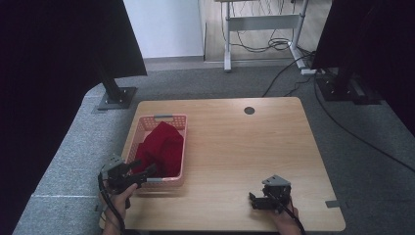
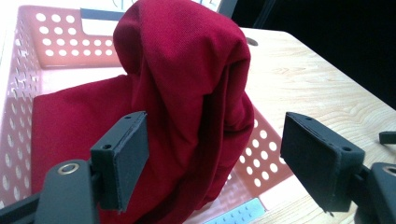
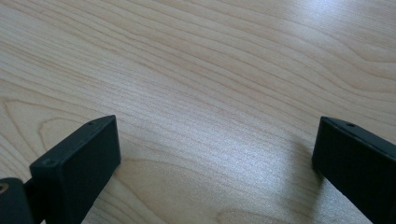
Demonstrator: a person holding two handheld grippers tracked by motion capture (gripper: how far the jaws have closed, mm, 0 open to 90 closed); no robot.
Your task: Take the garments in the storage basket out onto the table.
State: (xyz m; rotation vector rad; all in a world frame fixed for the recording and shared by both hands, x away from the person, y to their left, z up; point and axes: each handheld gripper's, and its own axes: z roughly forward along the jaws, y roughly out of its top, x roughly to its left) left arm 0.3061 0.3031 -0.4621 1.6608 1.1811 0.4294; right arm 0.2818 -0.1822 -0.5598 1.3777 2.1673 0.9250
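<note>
A pink perforated basket (image 1: 179, 147) sits near the left edge of a light wooden counter (image 1: 244, 156). A dark red cloth (image 1: 162, 145) is heaped inside it, rising in a folded peak above the rim. The left tongs (image 1: 142, 169) reach over the basket's near end, jaws spread wide on either side of the cloth's peak, not closed on it. The right tongs (image 1: 255, 199) rest near the counter's front edge, toward the right, jaws apart over bare wood.
</note>
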